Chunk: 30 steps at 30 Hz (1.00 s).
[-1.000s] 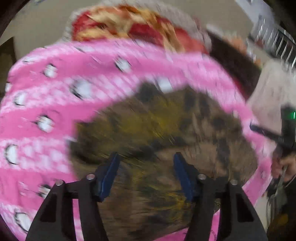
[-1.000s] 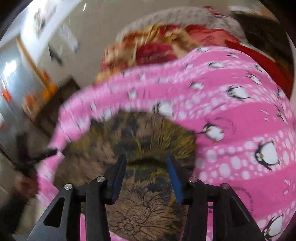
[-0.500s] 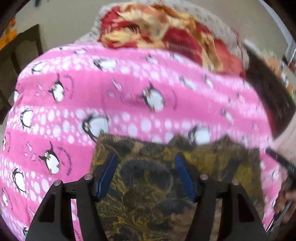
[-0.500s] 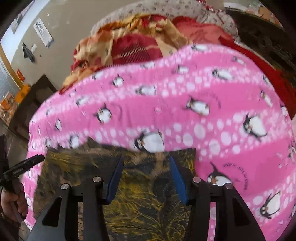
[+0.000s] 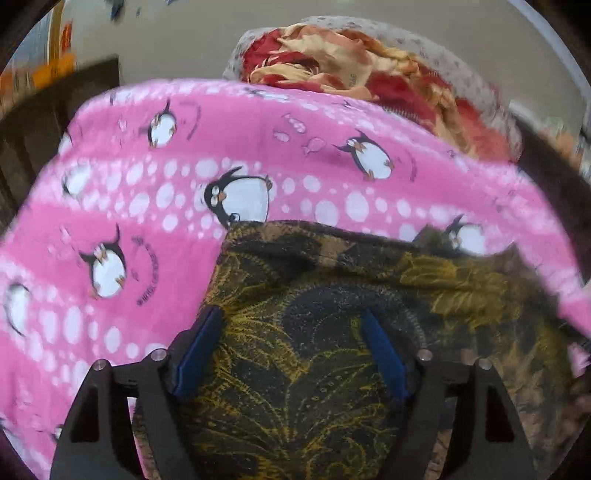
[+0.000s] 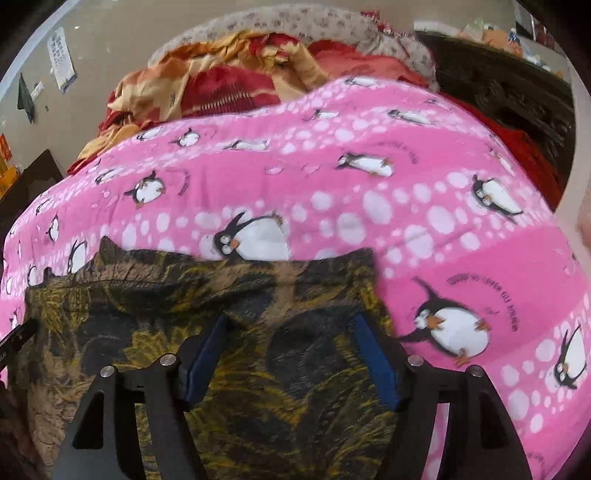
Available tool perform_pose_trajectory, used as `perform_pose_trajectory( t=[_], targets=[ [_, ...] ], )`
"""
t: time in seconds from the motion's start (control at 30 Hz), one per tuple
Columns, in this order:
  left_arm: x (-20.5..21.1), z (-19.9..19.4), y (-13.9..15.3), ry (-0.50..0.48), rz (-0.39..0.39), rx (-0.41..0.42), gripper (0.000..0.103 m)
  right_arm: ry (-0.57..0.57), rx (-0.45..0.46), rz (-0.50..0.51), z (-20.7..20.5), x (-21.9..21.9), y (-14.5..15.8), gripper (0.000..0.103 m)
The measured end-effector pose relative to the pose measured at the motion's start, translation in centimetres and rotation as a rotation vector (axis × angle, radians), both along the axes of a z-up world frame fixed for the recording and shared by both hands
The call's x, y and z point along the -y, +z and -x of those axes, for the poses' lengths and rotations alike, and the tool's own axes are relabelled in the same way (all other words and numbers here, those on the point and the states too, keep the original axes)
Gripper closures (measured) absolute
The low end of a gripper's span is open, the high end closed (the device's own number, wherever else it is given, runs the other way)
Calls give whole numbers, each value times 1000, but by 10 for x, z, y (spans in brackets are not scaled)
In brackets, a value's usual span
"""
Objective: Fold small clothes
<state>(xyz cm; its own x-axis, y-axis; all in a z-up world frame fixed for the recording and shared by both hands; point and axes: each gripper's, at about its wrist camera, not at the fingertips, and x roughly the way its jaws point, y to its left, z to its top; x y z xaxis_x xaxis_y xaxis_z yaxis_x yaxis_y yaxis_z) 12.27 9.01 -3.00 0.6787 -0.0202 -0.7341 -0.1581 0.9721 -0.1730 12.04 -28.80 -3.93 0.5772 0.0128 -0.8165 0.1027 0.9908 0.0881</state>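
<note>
Dark garment with yellow floral print (image 5: 332,369) lies on the pink penguin blanket (image 5: 147,206), near edge of the bed, spread mostly flat. Far edge shows a doubled layer and a few raised corners (image 6: 105,245), so it looks folded over at least once, but I can't confirm the fold count from these views.

Left gripper (image 5: 291,347): jaws apart, nothing between them, positioned over the garment's left portion. Blue pads (image 5: 197,350) look close to the fabric; contact unclear.

Right gripper (image 6: 288,350): jaws apart, also empty, over the garment's right portion, with the right edge of the cloth just beside its right pad (image 6: 373,354).

Both frames are motion-blurred, so fine creases aren't readable.

Progress, my read: mid-task. Garment is laid out and roughly squared, far edge uneven, left side in the right wrist view still rumpled. Left to do: likely another fold to get a compact shape, then flatten. Neither gripper holds cloth now, so the next fold needs a fresh grip on an edge or corner.

Behind the blanket: a heap of red and orange fabric (image 6: 221,85) against a speckled grey cushion (image 6: 295,26). Can't tell whether it belongs to the folding job.
</note>
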Motion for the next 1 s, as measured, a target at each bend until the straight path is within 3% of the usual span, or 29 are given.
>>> perform_pose_trajectory(
  t=[0.1,0.17,0.3,0.4,0.47,0.57,0.63,0.7,0.8,0.83,0.9,1.0],
  targets=[
    [-17,-1,-4,24,97,1,25,8,-9,-22,-6,5,-3,26],
    [-16,-4,-5,29,96,2,23,14,-16,-41,-9,12,-4,24],
    [2,-16,-5,6,18,-39,8,18,-39,-54,-16,11,-6,20],
    [13,-22,-5,-8,-55,-87,6,40,-90,-56,-18,8,-2,18],
    [21,-20,5,-28,-105,-113,8,84,-160,41,-18,-4,15,23],
    [36,19,39,-69,-63,-16,8,85,-5,145,23,-26,57,23],
    [61,54,50,-126,-76,30,8,137,58,92,51,-39,68,17],
    [82,71,44,-183,-103,16,8,170,32,42,74,-55,64,17],
    [99,75,3,-217,-182,-131,7,179,-43,205,92,-79,28,18],
    [96,77,-11,-220,-163,-148,5,186,-83,233,94,-79,14,17],
    [95,83,-10,-233,-166,-110,4,192,-40,198,104,-67,4,15],
    [91,88,-9,-242,-139,-90,5,170,-75,166,94,-65,20,17]
  ],
)
